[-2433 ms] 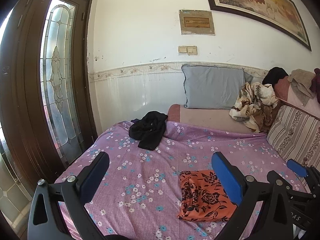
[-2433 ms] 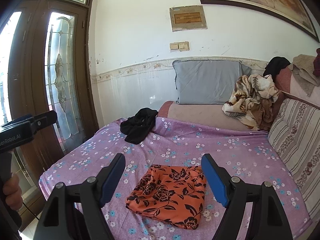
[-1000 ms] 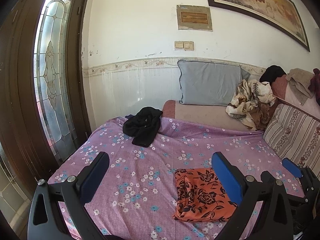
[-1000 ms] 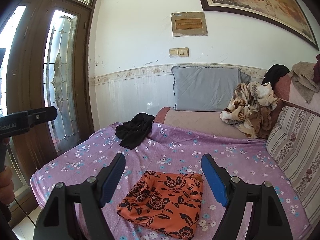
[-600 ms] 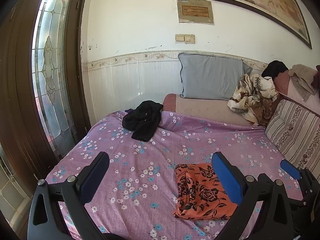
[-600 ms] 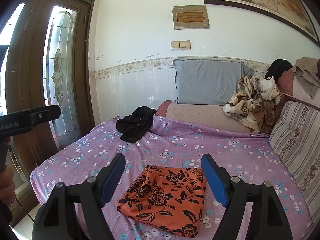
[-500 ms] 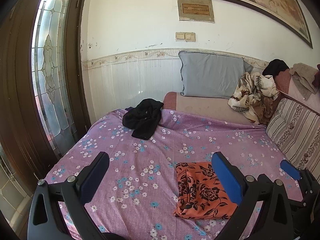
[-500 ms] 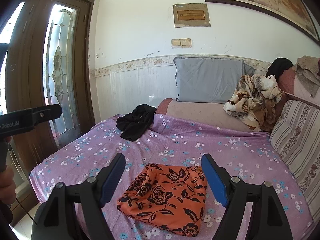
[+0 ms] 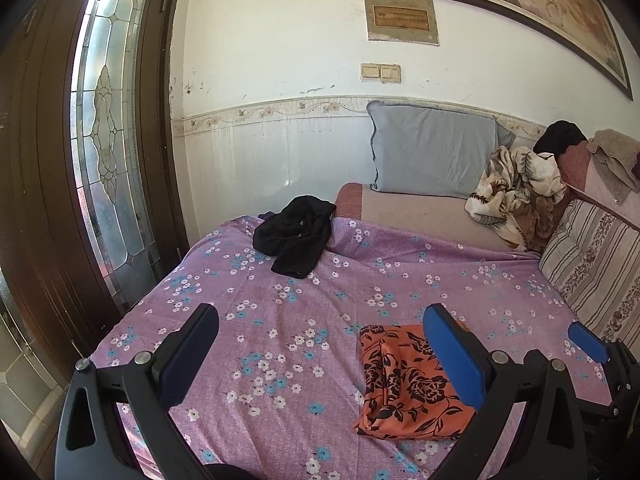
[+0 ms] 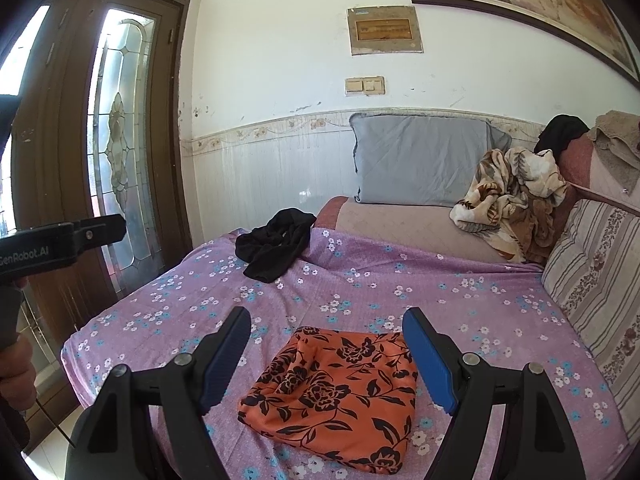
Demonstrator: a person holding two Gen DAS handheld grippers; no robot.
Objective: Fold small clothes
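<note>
Clothes first: on the purple bed sheet [image 10: 460, 292] I see two pieces. Black garment [image 10: 276, 246] lies crumpled at the far edge, near the grey pillow [image 10: 420, 160], well apart from both grippers. Orange floral cloth [image 10: 340, 388] lies close in front of me as a flat, roughly squared packet — I judge that one folded already. So I read this as the gap between pieces, with the black one next. My right gripper [image 10: 326, 356] hangs above the orange cloth, jaws wide and empty. My left gripper [image 9: 320, 354] is also spread wide with nothing in it — the cloth sits just beside its right finger. Next I must reach far across the bed, pull the black piece nearer and spread it flat.
</note>
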